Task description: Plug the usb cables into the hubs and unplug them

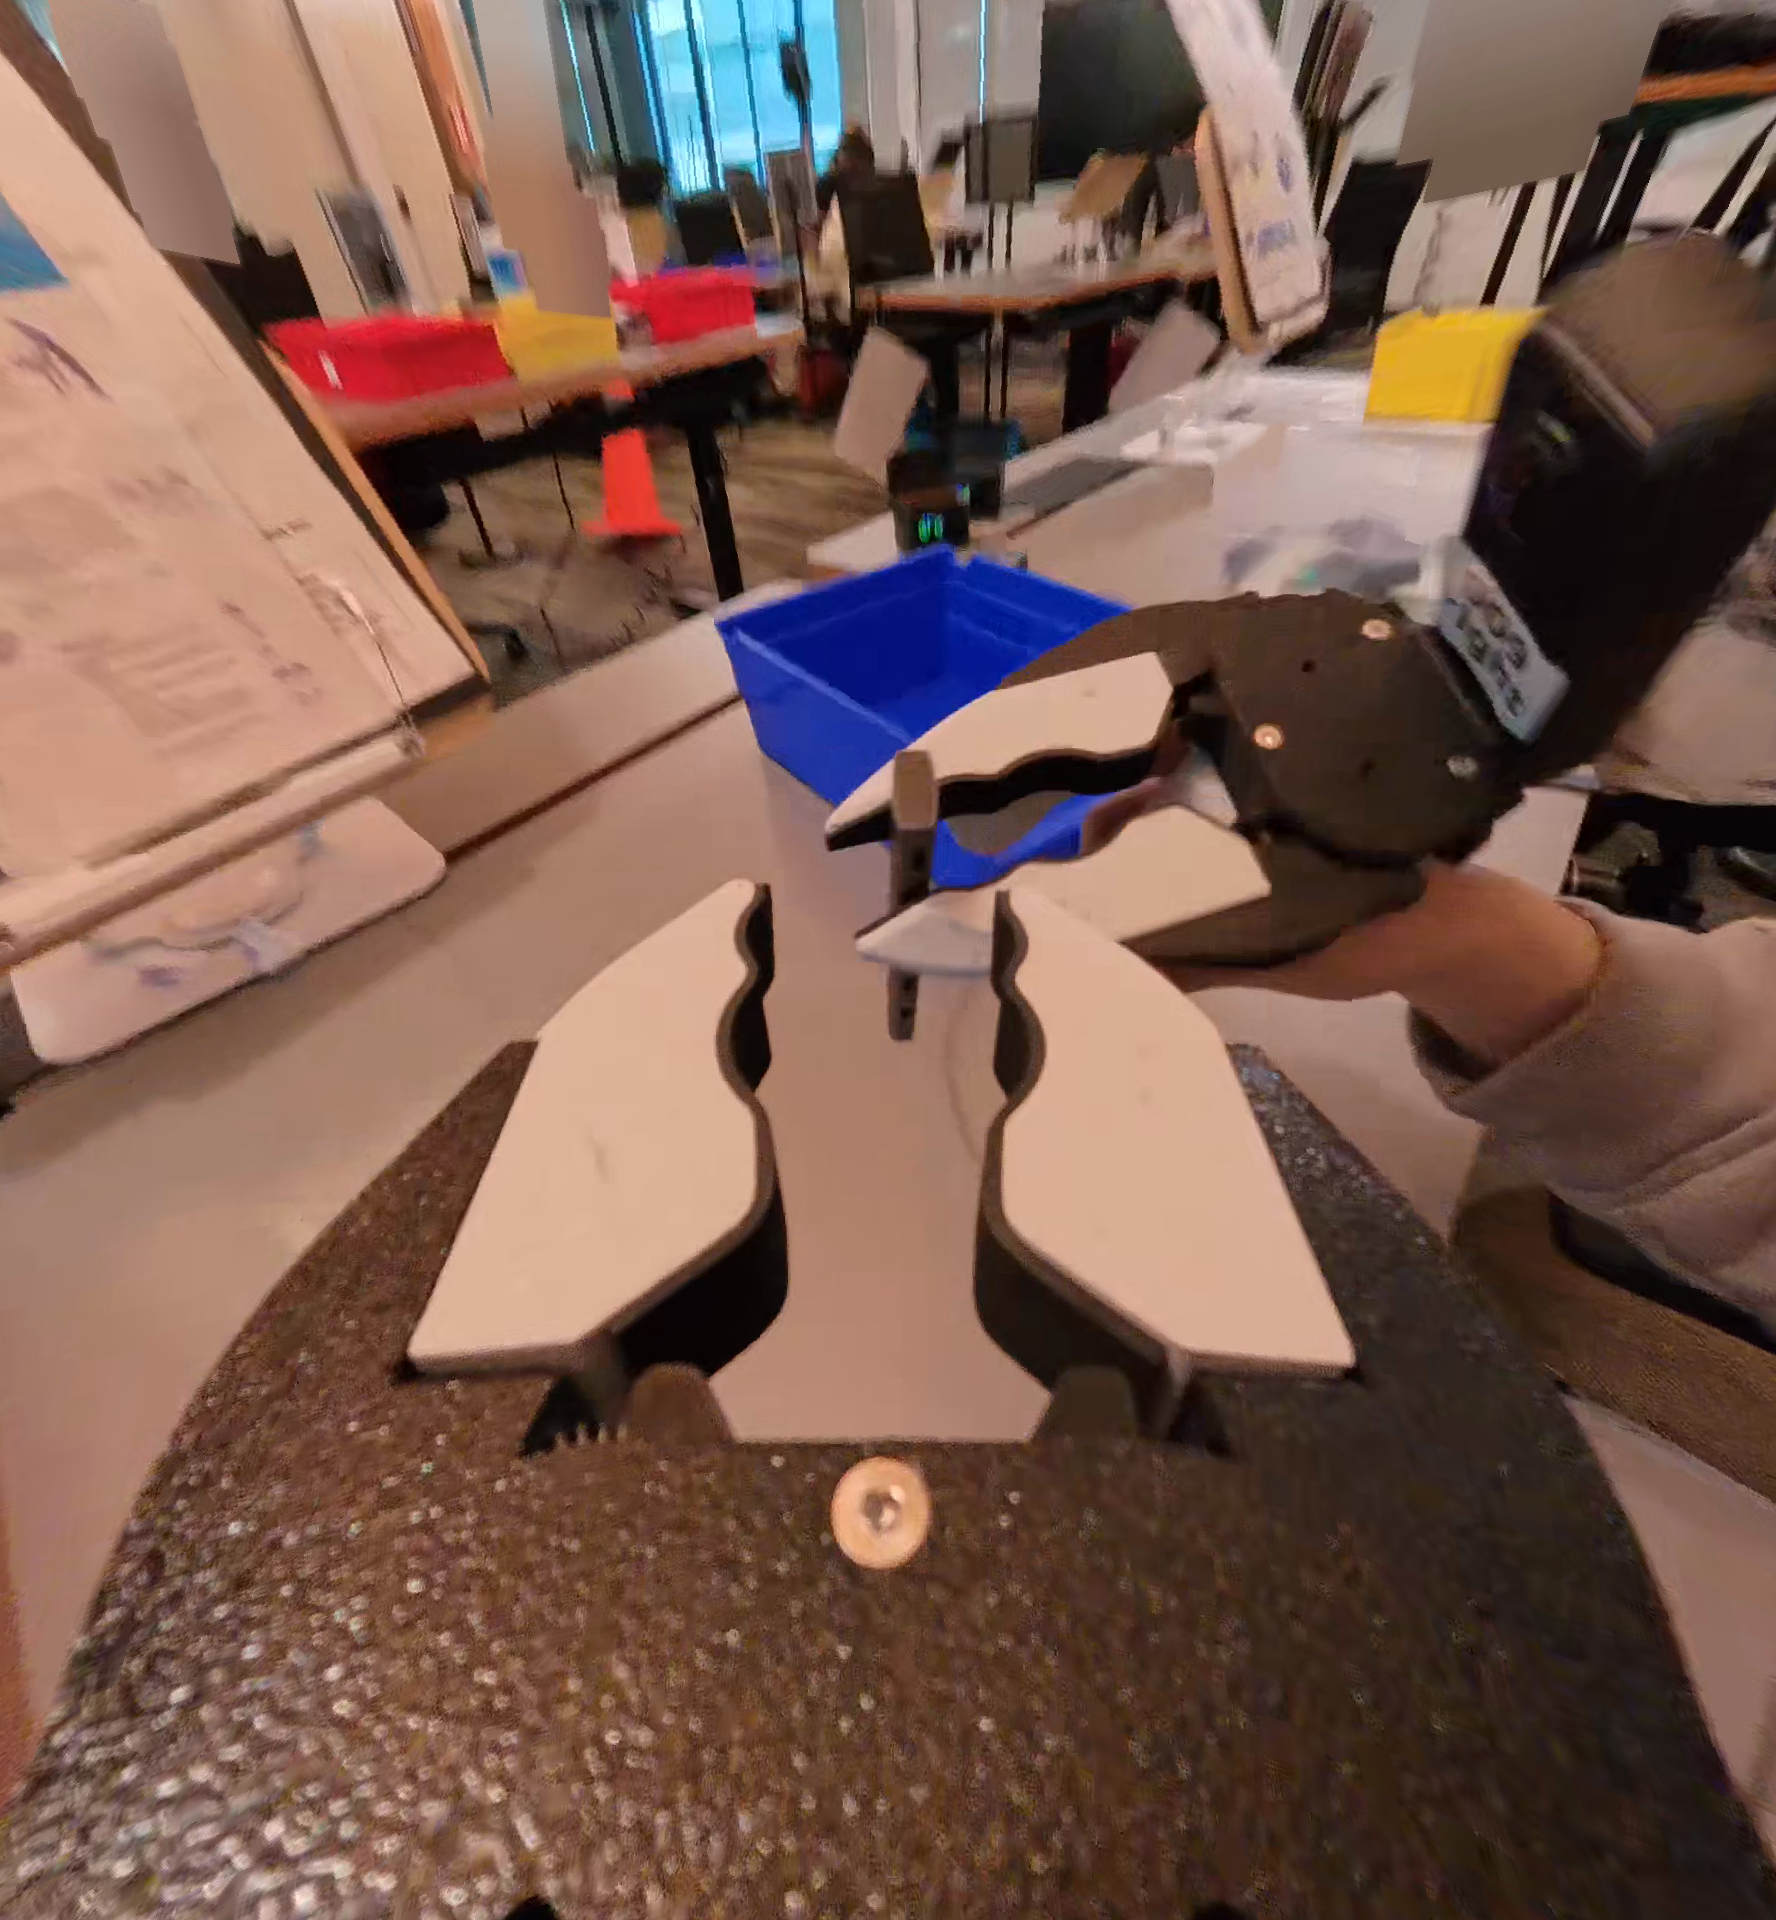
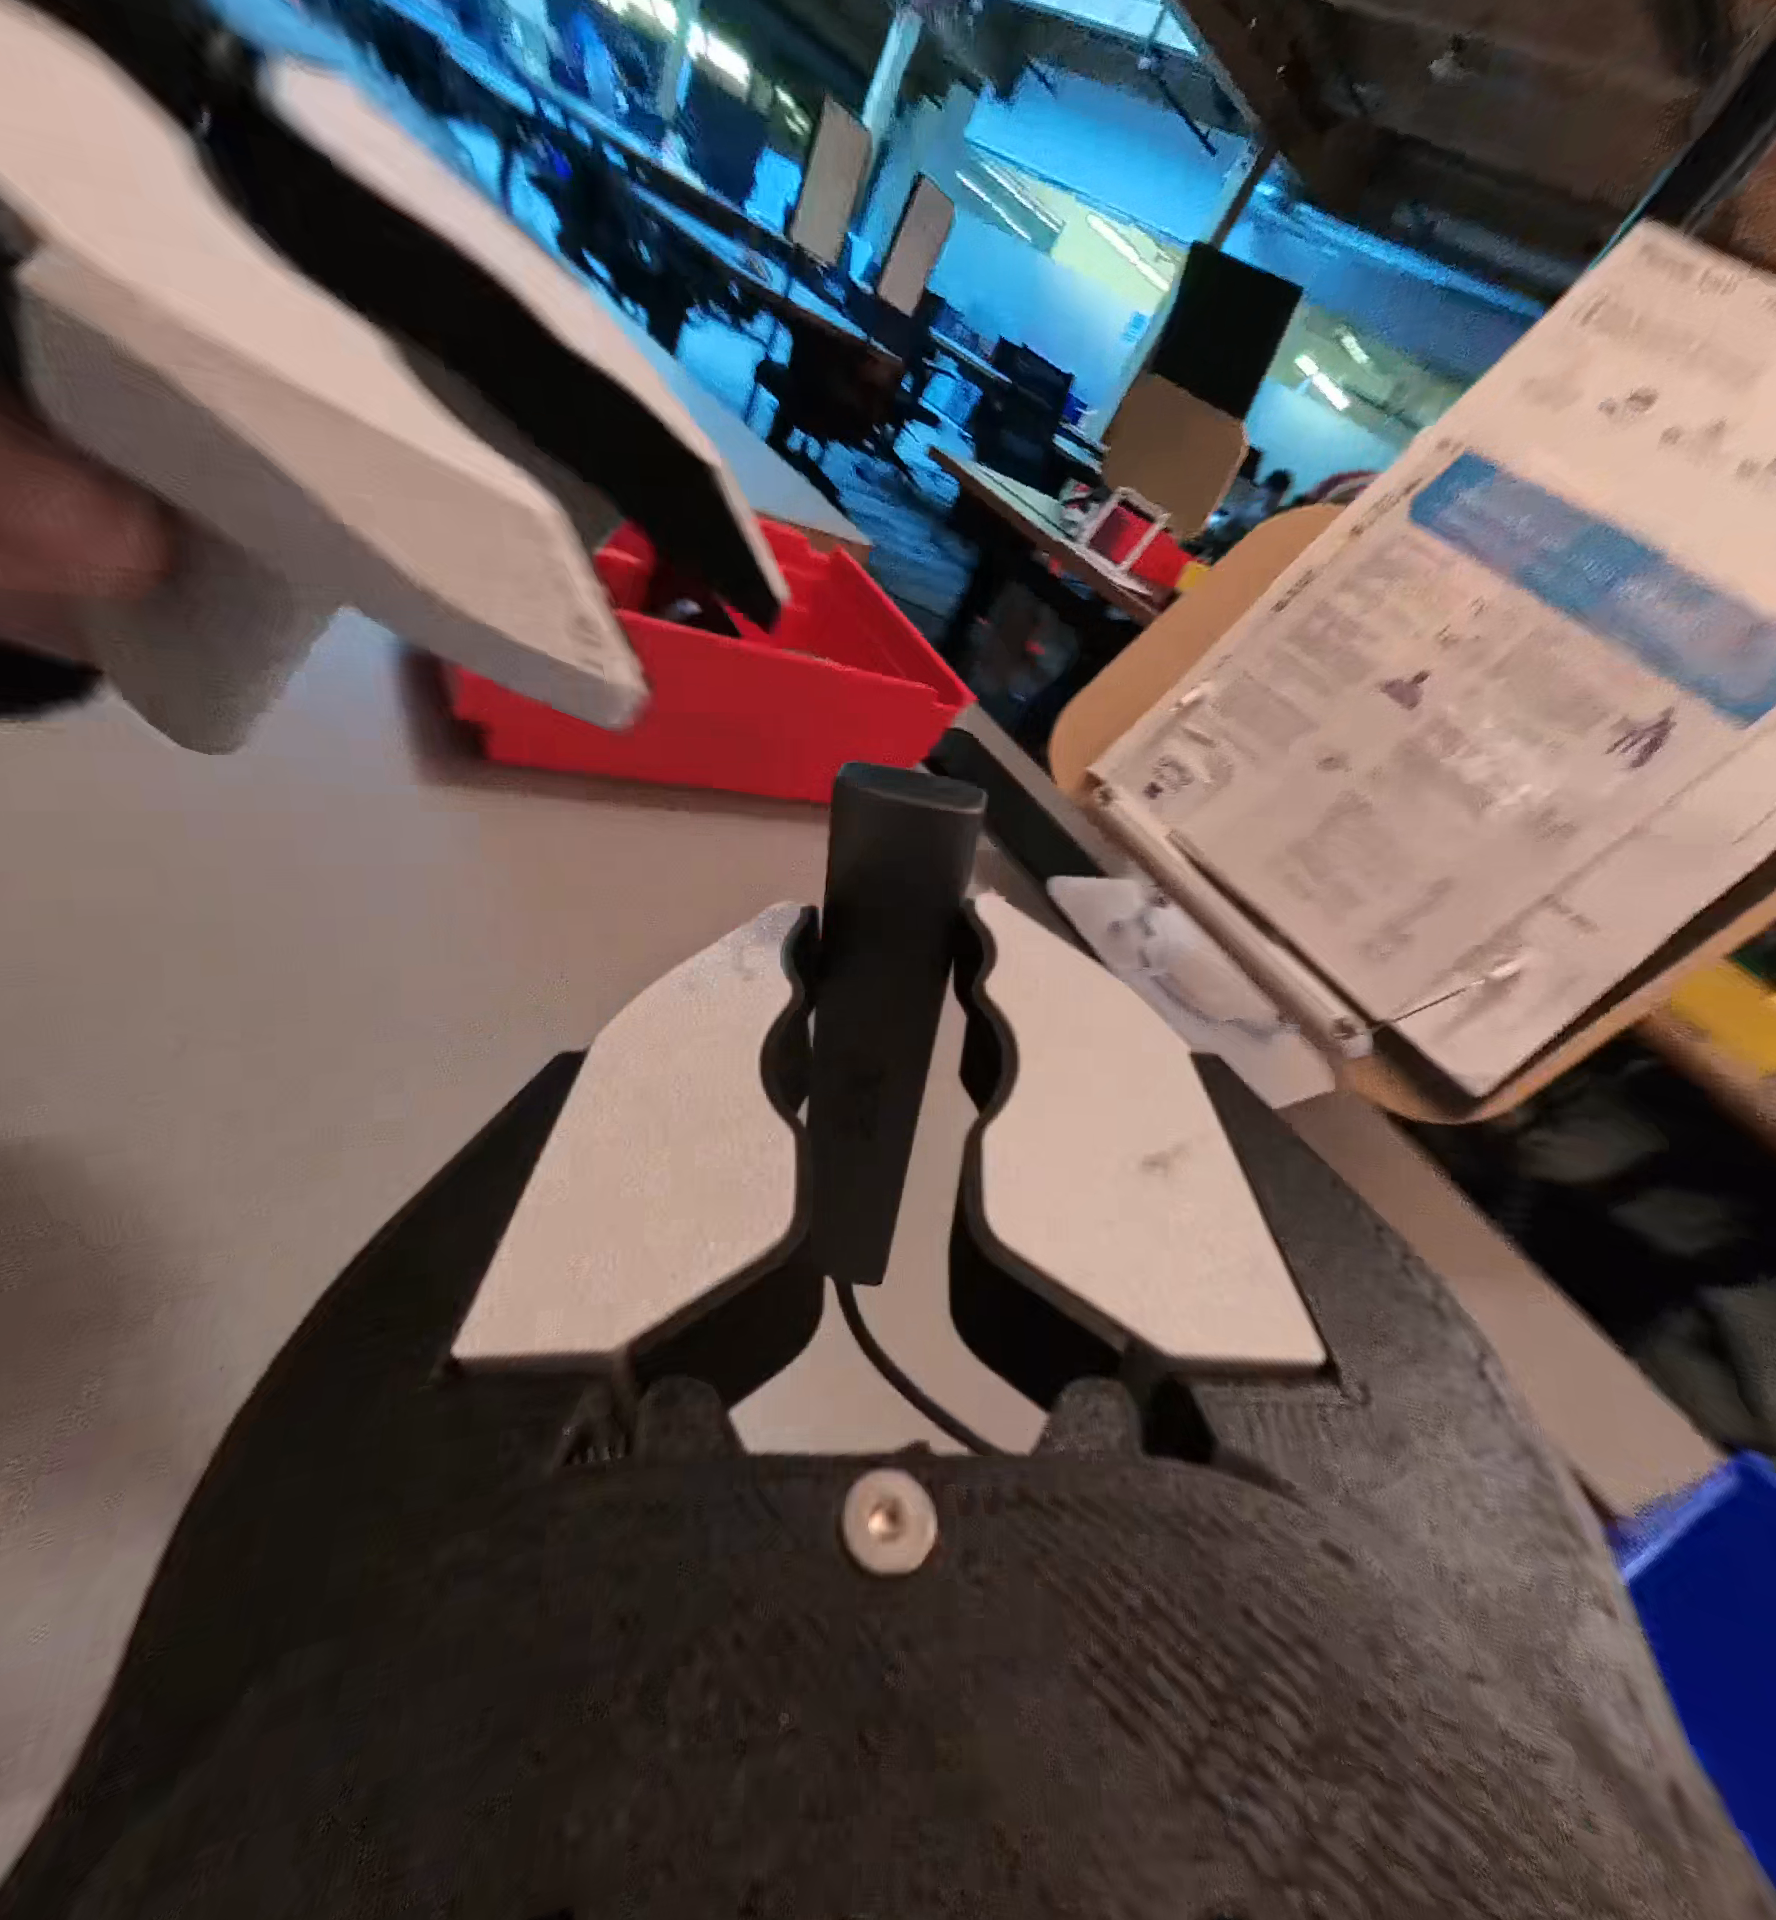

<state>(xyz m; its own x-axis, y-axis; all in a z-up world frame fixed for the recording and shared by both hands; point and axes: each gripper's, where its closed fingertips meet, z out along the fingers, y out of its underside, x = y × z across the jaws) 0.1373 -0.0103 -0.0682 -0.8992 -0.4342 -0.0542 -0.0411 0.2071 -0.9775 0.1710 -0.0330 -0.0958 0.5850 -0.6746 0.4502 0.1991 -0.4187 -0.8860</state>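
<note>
Black hub point(image 2: 879, 1039) stands clamped between the right gripper's point(image 2: 882, 935) fingers, its rounded end poking out past the tips and a thin cable point(image 2: 889, 1371) trailing from its near end. In the left wrist view it point(image 1: 910, 873) hangs upright over the table point(image 1: 240, 1143), just ahead of the left gripper point(image 1: 879, 914), whose fingers are spread with nothing between them. Behind sits a blue bin point(image 1: 863, 665).
</note>
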